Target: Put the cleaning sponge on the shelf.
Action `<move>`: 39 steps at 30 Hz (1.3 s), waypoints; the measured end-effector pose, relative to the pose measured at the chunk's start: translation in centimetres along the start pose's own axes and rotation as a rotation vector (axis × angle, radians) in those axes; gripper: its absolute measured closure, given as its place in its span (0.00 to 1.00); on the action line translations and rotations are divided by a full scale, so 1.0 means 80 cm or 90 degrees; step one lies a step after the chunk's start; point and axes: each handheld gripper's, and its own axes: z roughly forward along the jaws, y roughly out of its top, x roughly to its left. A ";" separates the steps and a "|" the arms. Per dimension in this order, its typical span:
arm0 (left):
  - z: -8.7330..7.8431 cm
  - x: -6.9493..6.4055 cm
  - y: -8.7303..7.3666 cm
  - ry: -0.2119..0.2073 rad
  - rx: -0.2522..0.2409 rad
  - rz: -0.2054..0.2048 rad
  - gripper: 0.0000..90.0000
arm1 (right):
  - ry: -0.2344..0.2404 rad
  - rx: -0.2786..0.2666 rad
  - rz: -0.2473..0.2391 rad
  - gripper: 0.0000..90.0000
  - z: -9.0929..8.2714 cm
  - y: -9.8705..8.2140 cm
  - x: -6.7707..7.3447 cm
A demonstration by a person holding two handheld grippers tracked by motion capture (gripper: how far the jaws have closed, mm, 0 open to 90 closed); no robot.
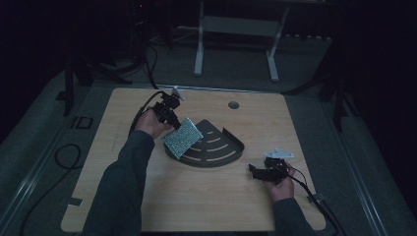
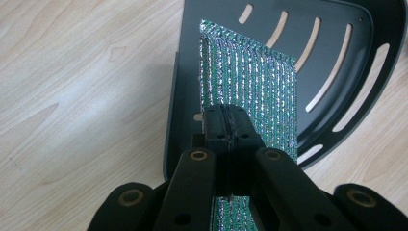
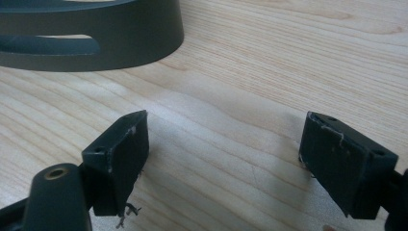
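Sponge [image 2: 255, 91], green with a glittery ribbed face, held on edge by the left tongs [image 2: 227, 126], clamped on its near end. It hangs tilted over the left part of the dark slotted corner tray [image 2: 356, 53]; contact with the tray floor cannot be told. Tray sits mid-desk [image 1: 147, 196]. Right tongs [image 3: 223, 159] wide apart, nothing between them, low over bare wood just beside the tray's curved rim, at the desk's right side.
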 end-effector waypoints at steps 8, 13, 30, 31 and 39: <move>0.007 0.003 0.008 0.001 0.002 -0.008 1.00 | 0.000 0.000 0.000 0.19 0.000 0.000 0.000; 0.008 0.001 0.017 0.003 -0.002 -0.009 1.00 | 0.001 0.000 0.000 0.19 0.000 0.000 0.000; 0.031 0.004 0.024 0.026 0.004 -0.009 1.00 | 0.001 0.000 -0.001 0.19 0.000 0.000 0.000; 0.032 0.003 0.024 0.030 0.006 -0.009 1.00 | 0.001 0.000 -0.001 0.19 0.000 0.000 0.000; 0.039 0.002 0.025 0.037 0.013 0.009 1.00 | 0.002 0.000 -0.002 0.19 0.000 0.000 0.000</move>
